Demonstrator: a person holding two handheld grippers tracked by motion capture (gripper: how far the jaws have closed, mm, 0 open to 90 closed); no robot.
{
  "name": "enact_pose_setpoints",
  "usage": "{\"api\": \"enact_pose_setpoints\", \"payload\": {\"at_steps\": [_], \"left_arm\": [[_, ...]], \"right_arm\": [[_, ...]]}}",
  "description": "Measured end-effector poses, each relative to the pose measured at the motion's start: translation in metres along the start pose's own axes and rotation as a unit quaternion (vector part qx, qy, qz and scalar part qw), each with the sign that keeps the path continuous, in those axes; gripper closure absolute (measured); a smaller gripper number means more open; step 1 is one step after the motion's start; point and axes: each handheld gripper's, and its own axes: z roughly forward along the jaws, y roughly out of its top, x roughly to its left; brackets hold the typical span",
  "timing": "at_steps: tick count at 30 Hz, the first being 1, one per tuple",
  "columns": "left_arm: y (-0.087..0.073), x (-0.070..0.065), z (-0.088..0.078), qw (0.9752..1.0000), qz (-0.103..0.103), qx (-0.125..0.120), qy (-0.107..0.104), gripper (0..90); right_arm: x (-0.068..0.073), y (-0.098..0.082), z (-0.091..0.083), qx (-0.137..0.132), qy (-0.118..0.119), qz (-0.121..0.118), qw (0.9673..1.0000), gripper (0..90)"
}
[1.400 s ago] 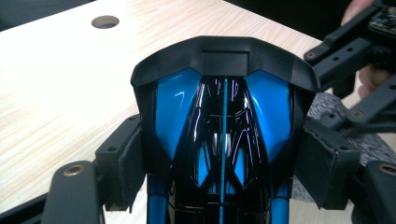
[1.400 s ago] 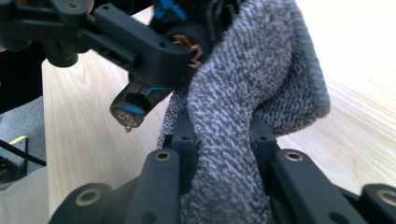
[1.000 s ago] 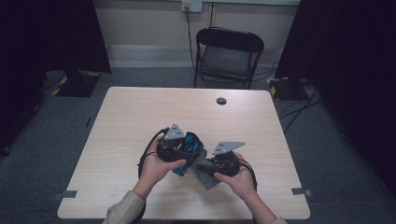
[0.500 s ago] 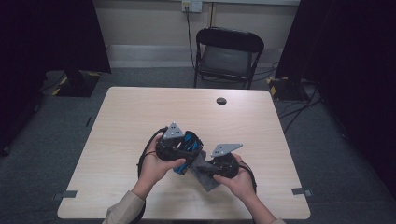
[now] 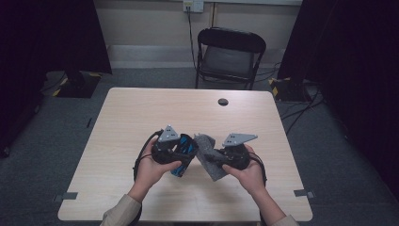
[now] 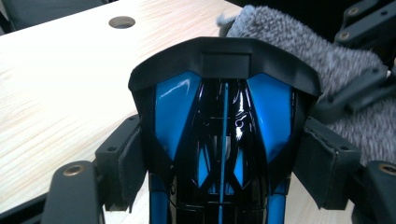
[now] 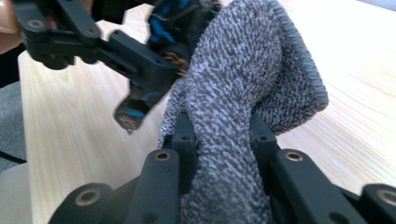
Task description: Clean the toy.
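A glossy blue-and-black toy car (image 6: 224, 121) sits between the pads of my left gripper (image 6: 223, 161), which is shut on its sides. From above, the car (image 5: 184, 149) and the left gripper (image 5: 179, 151) hang over the table's near middle. My right gripper (image 7: 224, 140) is shut on a folded grey fuzzy cloth (image 7: 238, 84). The cloth (image 5: 207, 157) stands up right beside the car, and its top edge (image 6: 299, 51) reaches past the car's far end. In the right gripper view, the left gripper (image 7: 93, 42) and the car (image 7: 173, 14) lie just behind the cloth.
The light wooden table (image 5: 141, 117) has a round cable hole (image 5: 223, 101) near its far edge. A black folding chair (image 5: 229, 52) stands behind it. Cables trail from both grippers toward the near edge. Dark curtains flank the room.
My right gripper has risen a little with the cloth, bringing it up against the car's side. The left hand has stayed nearly still.
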Motion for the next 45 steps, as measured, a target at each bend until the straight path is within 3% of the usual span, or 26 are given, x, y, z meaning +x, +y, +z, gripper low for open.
{"api": "enact_pose_setpoints", "payload": {"at_steps": [23,28,34,38,45], "left_arm": [[0.006,-0.005,-0.001,1.0,0.005,-0.002,-0.003,25.5],[0.008,-0.007,-0.001,0.9999,0.003,-0.01,-0.01,25.5],[0.013,-0.009,0.0,0.9998,0.01,-0.014,-0.013,25.5],[0.012,-0.007,0.0,0.9997,-0.001,-0.019,-0.016,25.5],[0.015,-0.007,-0.001,0.9996,0.0,-0.022,-0.015,25.5]], "right_arm": [[0.005,-0.01,0.023,0.016,0.02,0.009,0.9996,71.4],[0.009,-0.013,0.027,0.02,0.028,0.003,0.9994,71.4],[0.018,-0.019,0.039,0.042,0.037,-0.011,0.9984,71.3],[0.022,-0.022,0.043,0.045,0.044,-0.01,0.998,71.3],[0.027,-0.027,0.05,0.064,0.051,-0.021,0.9964,71.3]]}}
